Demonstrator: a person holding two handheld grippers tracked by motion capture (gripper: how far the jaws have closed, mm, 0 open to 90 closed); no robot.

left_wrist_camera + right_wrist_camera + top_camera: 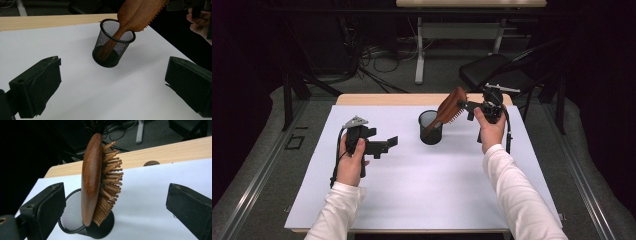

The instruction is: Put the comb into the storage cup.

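Left gripper (384, 146) sits nearest, low over the white worktop (422, 190), jaws wide, holding nothing. Wooden hairbrush (447, 111) stands tilted, handle down inside the black mesh cup (430, 128), head leaning on the rim. Right gripper (469, 106) is just beside the brush head, jaws wide apart, not clamping it.
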